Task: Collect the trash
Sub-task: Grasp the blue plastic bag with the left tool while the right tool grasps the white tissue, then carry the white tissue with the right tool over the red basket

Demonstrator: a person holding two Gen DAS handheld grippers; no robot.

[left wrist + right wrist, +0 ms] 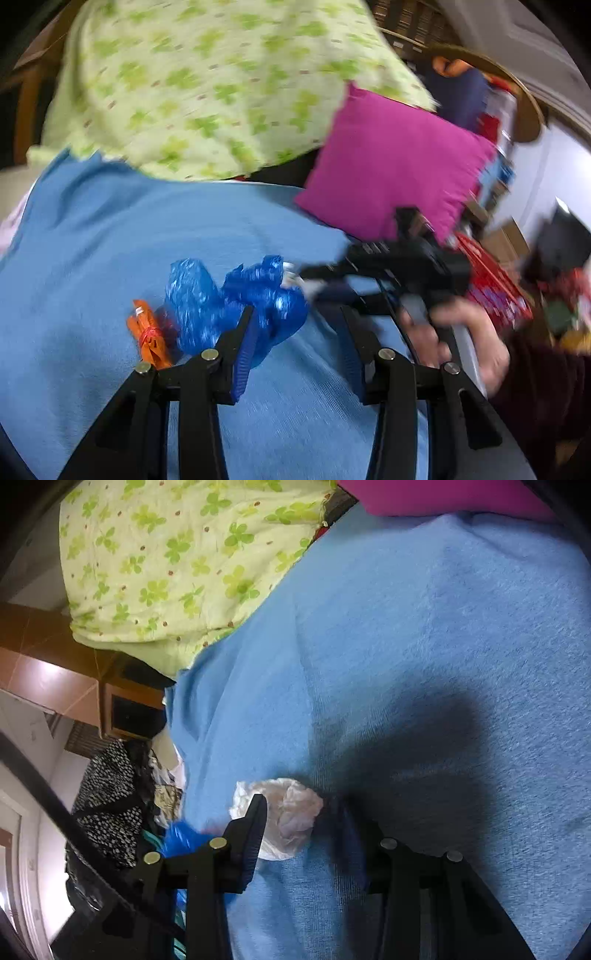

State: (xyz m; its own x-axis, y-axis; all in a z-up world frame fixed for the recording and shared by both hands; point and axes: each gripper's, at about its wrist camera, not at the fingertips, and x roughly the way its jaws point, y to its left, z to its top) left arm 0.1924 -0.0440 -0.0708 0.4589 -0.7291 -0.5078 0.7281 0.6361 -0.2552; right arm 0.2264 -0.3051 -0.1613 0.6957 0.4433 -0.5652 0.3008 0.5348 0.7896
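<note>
A crumpled blue plastic bag (236,295) lies on a blue blanket (110,258), with a small orange wrapper (149,334) just left of it. My left gripper (299,325) stands open around the bag's right half; the bag rests against the left finger only. In the right wrist view a white crumpled wad (291,812) sits between the fingers of my right gripper (301,812). It lies against the left finger and stops just short of the shadowed right one. From the left wrist, the right gripper (310,280) reaches in beside the bag, a hand (472,339) on its grip.
A green clover-print quilt (203,81) is heaped at the far end of the blanket and a magenta cushion (391,166) leans at the right. Red boxes (495,291) and clutter lie beyond the bed's right edge. Dark patterned clothes (110,801) hang off the left edge.
</note>
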